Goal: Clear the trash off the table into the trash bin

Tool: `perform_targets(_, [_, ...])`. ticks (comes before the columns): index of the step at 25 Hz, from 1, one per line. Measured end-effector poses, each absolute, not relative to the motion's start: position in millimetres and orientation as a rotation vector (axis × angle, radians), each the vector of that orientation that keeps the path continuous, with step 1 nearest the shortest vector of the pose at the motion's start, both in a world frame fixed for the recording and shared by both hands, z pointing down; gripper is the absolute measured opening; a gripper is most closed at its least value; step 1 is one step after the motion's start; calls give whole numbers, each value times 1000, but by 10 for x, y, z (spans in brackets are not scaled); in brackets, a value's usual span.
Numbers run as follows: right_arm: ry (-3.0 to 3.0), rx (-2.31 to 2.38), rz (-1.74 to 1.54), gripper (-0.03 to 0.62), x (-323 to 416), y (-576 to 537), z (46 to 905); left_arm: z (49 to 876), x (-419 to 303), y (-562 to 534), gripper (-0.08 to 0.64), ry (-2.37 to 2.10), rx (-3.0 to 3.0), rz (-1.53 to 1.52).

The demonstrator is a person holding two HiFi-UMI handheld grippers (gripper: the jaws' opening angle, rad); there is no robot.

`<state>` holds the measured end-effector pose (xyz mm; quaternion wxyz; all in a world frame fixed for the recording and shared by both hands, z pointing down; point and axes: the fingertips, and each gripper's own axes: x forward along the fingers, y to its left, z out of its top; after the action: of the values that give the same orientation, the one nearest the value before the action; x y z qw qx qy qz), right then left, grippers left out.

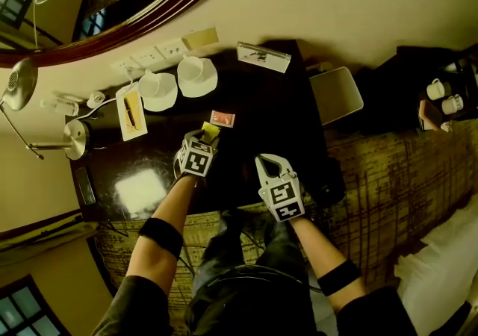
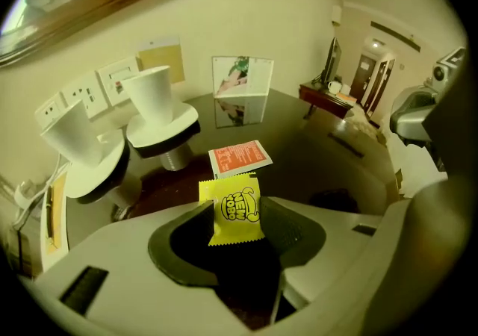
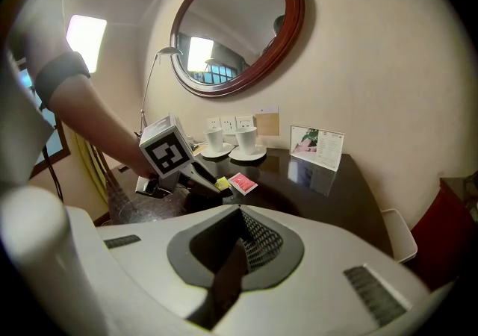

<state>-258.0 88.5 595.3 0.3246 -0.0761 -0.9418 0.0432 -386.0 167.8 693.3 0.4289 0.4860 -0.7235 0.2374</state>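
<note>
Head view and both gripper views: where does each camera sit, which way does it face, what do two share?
Head view: on the head, steeply down onto the table; forearms, left gripper, right gripper show.
Left gripper view: on that gripper, toward the wall; jaws apart round a yellow sachet.
Right gripper view: on that gripper, toward the mirror; jaws together, left forearm.
Shared: red sachet.

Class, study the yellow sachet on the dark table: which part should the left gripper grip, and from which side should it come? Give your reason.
Probably best: grip the yellow sachet across its two long side edges, near the middle, coming steeply down from the person's side. It lies flat and thin, and the left gripper straddles it, jaws apart.
</note>
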Motion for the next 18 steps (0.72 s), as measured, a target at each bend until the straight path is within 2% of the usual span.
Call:
perform_targets(5, [-2469, -210, 103, 9, -2581, 898, 5960, 6904, -3856, 1678, 106, -1829, 1200, 598])
perform_targets(6, [-2468, -211, 102, 9, -2577, 901, 5961, 6881, -3874, 1686, 28, -1845, 1191, 591])
perform_targets(18, [-2493, -243, 54, 9, -2691, 956, 5749, 6345, -3844, 1775, 9, -1972, 1201, 514])
